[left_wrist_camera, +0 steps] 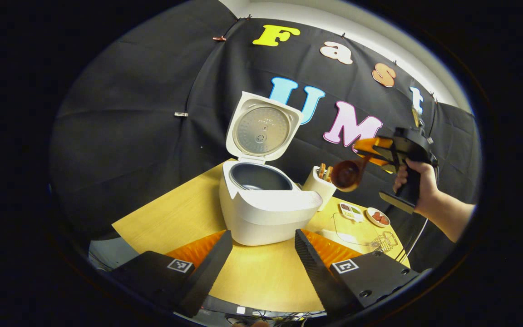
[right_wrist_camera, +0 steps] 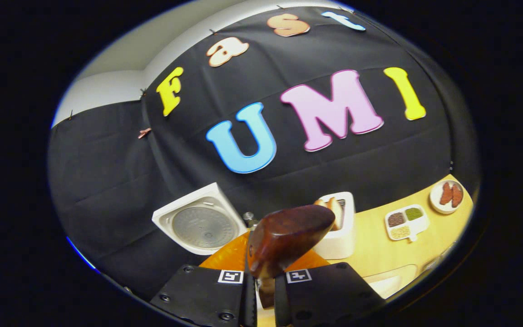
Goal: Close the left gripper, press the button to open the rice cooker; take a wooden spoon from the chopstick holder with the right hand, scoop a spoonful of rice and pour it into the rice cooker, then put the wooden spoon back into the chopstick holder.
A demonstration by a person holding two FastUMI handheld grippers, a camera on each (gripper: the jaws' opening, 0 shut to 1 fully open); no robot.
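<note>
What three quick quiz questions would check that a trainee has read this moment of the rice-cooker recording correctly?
1. True or false: the rice cooker has its lid up.
2. What does the right gripper hold? A) a chopstick B) the wooden spoon C) nothing
3. Fill in: the spoon's bowl hangs in the air near the top of the white ______, beside the cooker.

Key:
1. True: the lid stands open and the dark inner pot shows.
2. B: both fingers press on its handle.
3. chopstick holder. The left gripper stands open in front of the cooker.
</note>
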